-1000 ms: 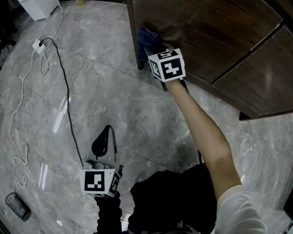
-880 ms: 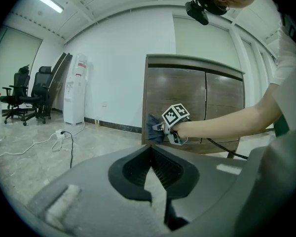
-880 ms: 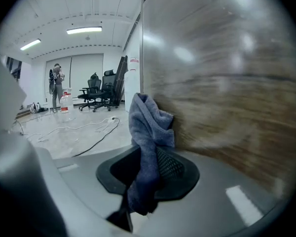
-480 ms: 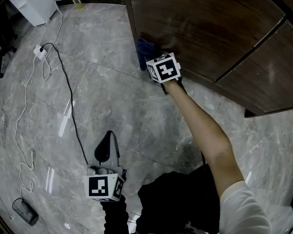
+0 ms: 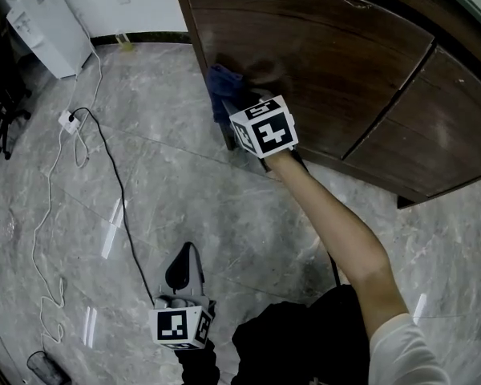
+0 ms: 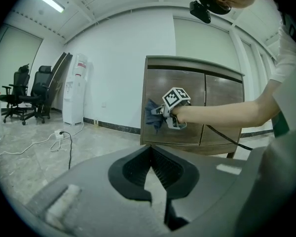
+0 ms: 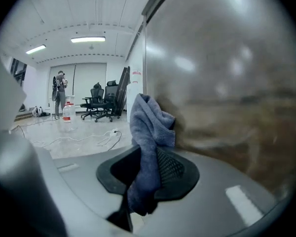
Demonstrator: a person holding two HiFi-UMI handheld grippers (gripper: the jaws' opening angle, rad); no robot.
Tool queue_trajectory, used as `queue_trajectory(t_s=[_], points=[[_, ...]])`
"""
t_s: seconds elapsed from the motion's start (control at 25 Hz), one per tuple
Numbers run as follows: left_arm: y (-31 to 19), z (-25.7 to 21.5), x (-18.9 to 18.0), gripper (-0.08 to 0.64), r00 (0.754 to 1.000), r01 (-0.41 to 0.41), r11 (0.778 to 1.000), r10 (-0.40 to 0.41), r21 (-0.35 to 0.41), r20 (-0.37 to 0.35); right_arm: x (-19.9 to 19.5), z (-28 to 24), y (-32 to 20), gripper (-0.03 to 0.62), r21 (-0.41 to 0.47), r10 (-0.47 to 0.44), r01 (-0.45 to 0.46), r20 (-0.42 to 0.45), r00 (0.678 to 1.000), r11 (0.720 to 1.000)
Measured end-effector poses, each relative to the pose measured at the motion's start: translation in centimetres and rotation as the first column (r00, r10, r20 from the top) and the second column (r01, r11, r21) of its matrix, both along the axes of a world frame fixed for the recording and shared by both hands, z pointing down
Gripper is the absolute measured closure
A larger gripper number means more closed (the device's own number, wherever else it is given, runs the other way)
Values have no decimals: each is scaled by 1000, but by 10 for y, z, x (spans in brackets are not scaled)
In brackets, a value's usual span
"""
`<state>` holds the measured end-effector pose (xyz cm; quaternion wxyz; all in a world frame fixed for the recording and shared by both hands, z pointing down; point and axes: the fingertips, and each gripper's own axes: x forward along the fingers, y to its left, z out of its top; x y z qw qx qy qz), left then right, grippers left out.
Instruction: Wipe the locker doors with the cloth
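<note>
Right now my right tongs point(image 7: 147, 174) are clamped on the blue cloth point(image 7: 149, 127). Its bunched top presses against the left edge of the dark locker door point(image 5: 329, 62) in the upper middle of the head view, so fabric rather than jaws rubs the wood. My left tongs point(image 6: 152, 168) hang closed and empty at lower centre, out of the way.

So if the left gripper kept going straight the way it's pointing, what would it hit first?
Probably the right gripper and its cloth, about dead ahead in front of the locker. Depth is unclear, so it could pass them and meet the locker instead.
</note>
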<state>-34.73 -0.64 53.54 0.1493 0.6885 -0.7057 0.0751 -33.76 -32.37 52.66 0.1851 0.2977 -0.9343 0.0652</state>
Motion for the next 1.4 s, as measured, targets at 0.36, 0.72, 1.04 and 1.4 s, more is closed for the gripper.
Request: queue_trajectory(t_s=[0.36, 0.72, 1.04, 1.4], points=[[0, -13, 10, 558, 1000, -7, 1000, 7, 12, -1, -8, -114, -4, 503, 87, -11, 1, 110, 994, 996], [-2, -22, 21, 558, 1000, -20, 1000, 20, 17, 16, -14, -184, -6, 503, 153, -25, -3, 178, 984, 988], [-7, -32, 35, 558, 998, -14, 1000, 13, 12, 61, 11, -208, 31, 503, 216, -149, 93, 260, 954, 972], [-23, -66, 74, 558, 991, -25, 999, 21, 26, 129, 81, -213, 74, 503, 221, -232, 165, 321, 918, 961]])
